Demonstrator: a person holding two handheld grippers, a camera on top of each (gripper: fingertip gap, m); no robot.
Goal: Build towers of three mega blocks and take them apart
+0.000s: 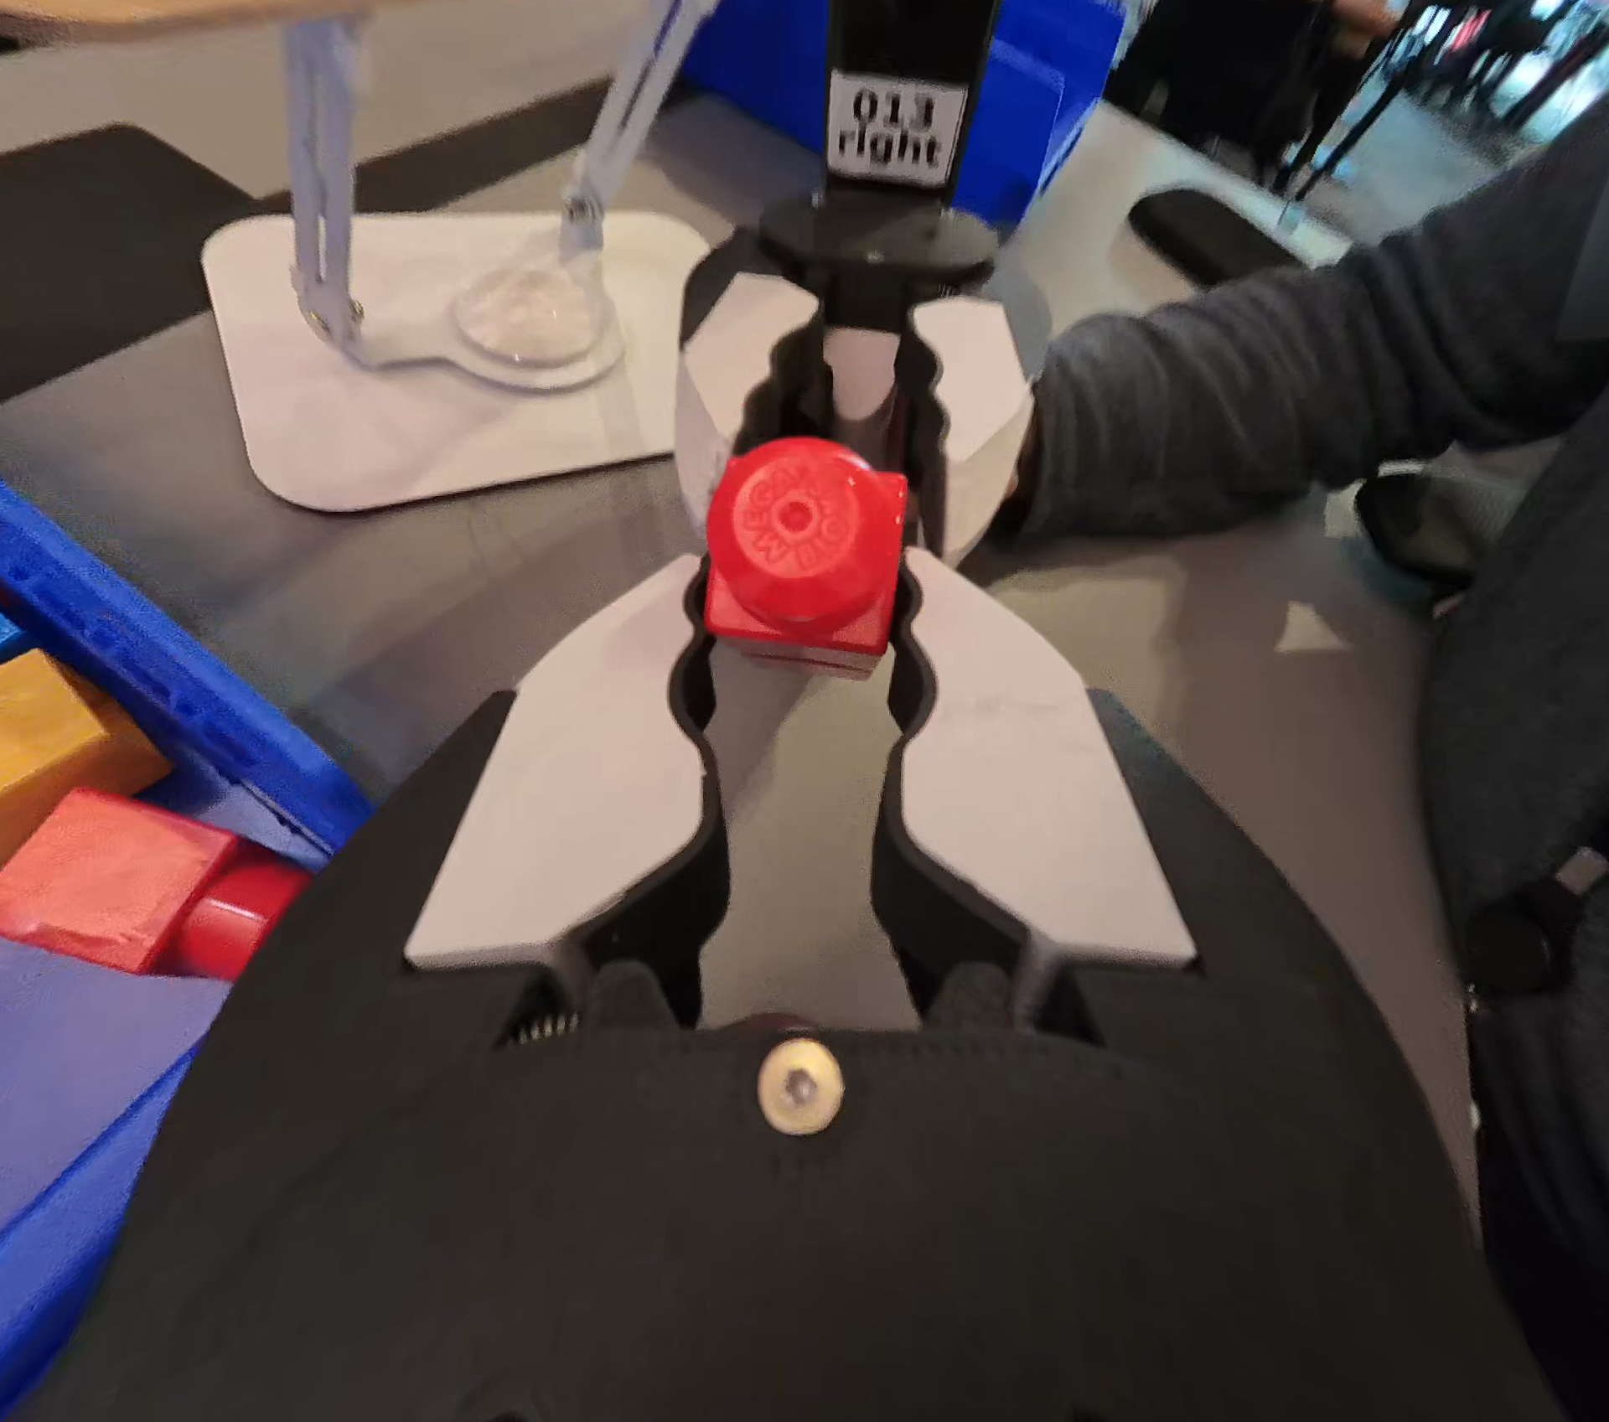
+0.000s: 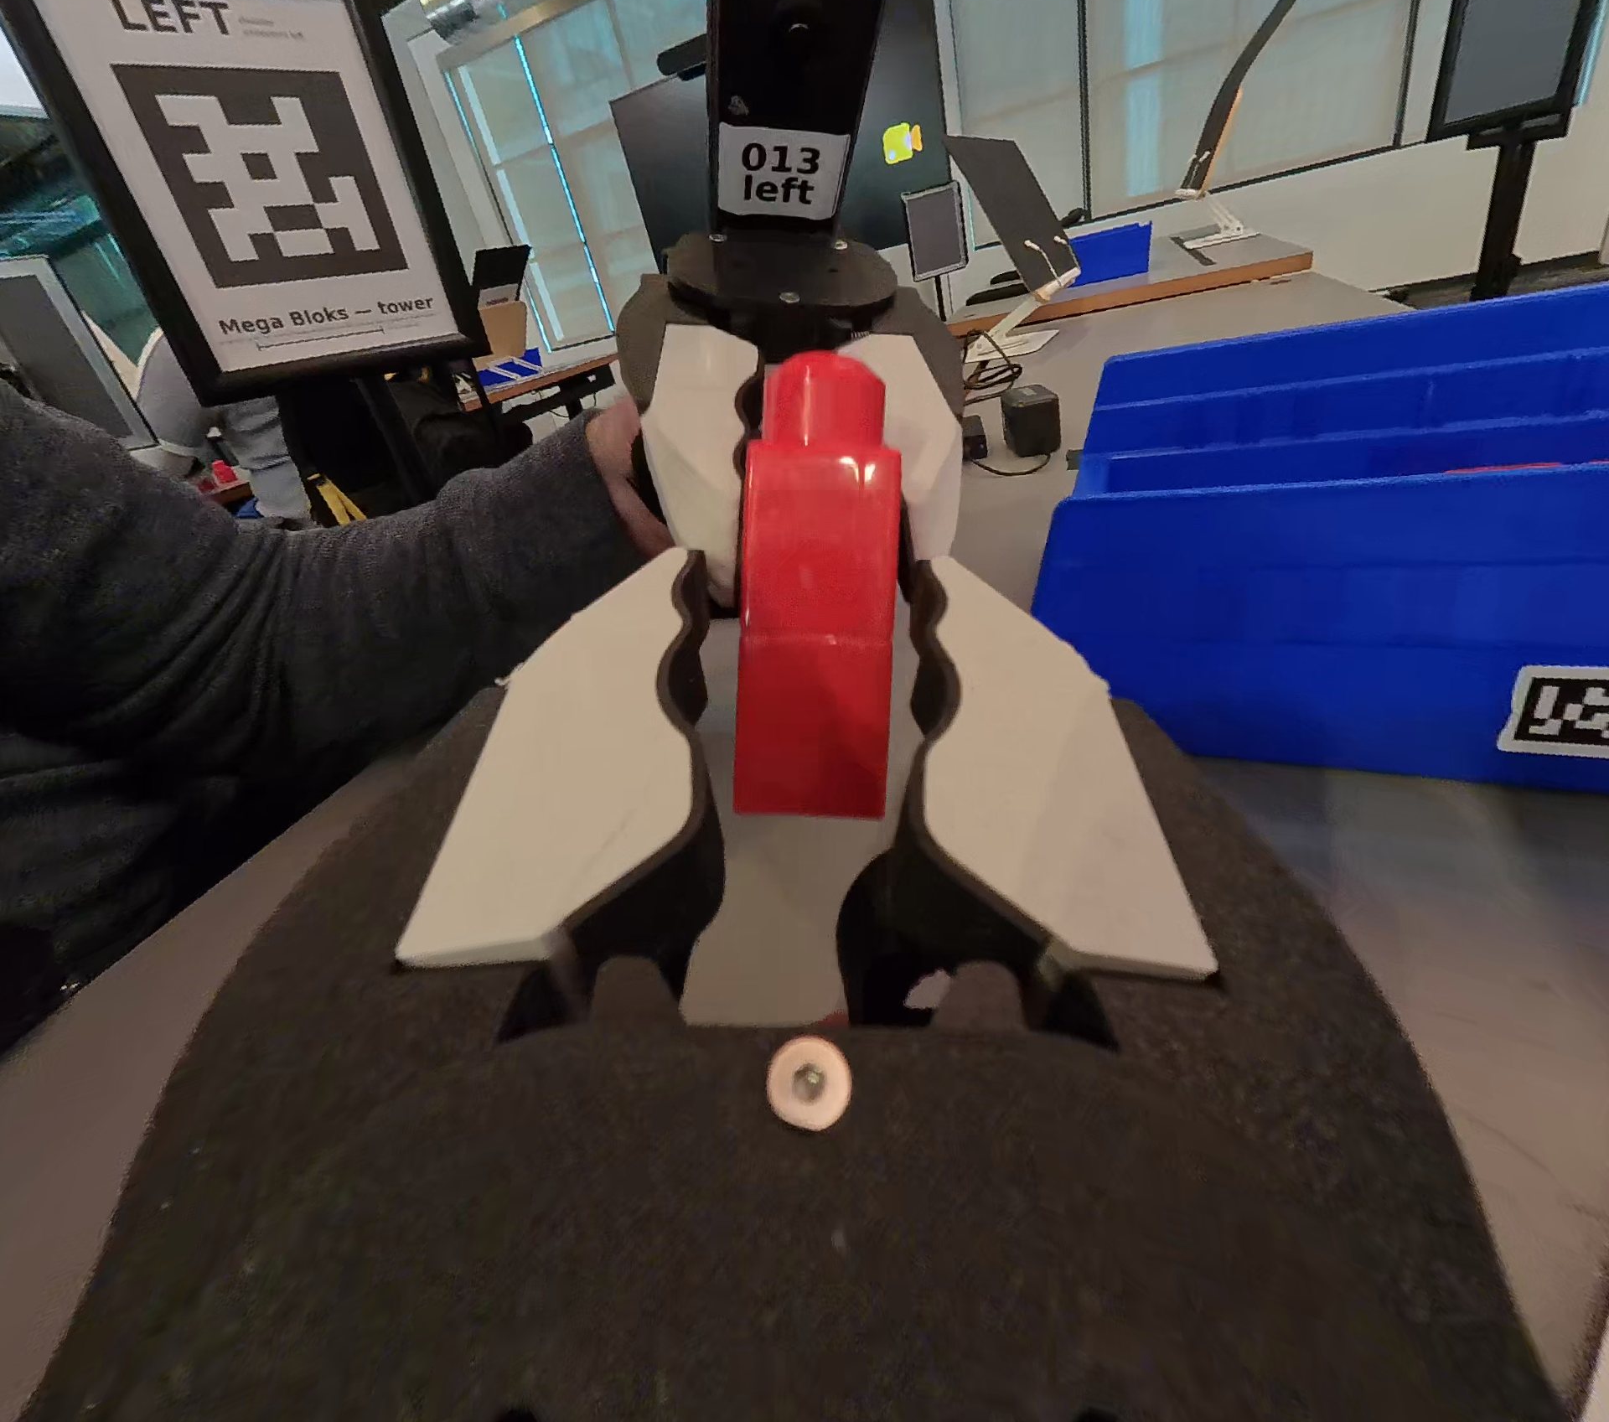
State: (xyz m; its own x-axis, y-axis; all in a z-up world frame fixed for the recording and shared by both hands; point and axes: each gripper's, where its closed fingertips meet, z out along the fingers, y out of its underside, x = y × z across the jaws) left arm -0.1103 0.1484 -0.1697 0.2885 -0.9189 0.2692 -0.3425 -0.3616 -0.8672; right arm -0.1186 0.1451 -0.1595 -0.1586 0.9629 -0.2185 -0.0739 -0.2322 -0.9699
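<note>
Two red mega blocks are stacked into one column (image 2: pixel 814 666), with the stud of the upper block (image 1: pixel 801 536) pointing toward the left wrist camera. My left gripper (image 1: pixel 801 597) is shut on the upper red block at its fingertips. My right gripper (image 2: pixel 814 597) is shut on the lower red block (image 2: pixel 810 727). The two grippers face each other across the column, which is held above the grey table (image 1: pixel 348 597). The right gripper's white fingers (image 1: pixel 966 405) show behind the block in the left wrist view. The left gripper's fingers (image 2: pixel 696 440) show behind it in the right wrist view.
A blue bin (image 1: pixel 174 701) at my left holds an orange block (image 1: pixel 52 736) and a red block (image 1: pixel 113 875). Another blue bin (image 2: pixel 1306 597) stands at right. A white stand base (image 1: pixel 392 379) and a framed marker sign (image 2: pixel 235 161) stand behind. Dark sleeves (image 1: pixel 1306 379) (image 2: pixel 261 597) reach in. Left and right tips are no more than a few centimetres apart.
</note>
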